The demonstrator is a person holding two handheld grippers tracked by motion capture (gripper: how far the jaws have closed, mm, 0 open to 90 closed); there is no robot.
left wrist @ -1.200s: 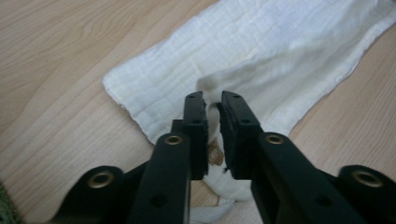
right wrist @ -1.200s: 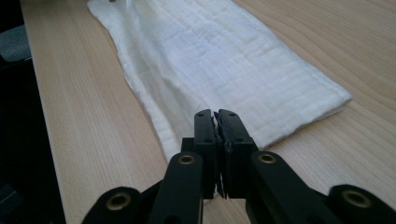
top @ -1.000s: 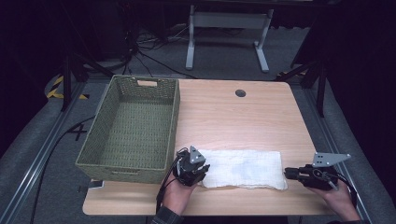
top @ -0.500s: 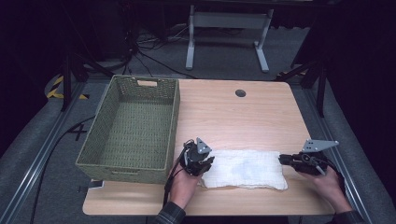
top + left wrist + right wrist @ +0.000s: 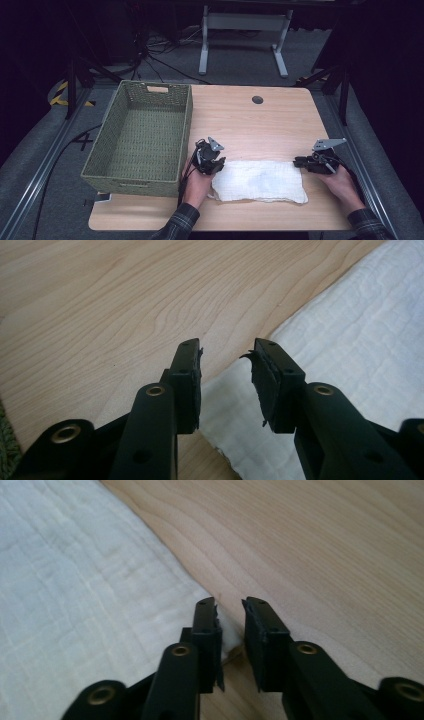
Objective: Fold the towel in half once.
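A white quilted cloth, folded into a long rectangle (image 5: 260,181), lies along the near edge of the pale wooden table (image 5: 250,120), right of the empty green woven basket (image 5: 142,135). The left gripper (image 5: 210,159) straddles its far-left corner, jaws apart. The right gripper (image 5: 306,163) straddles the far-right corner, jaws parted and unclamped. My guess: both corners need pinching next, together.
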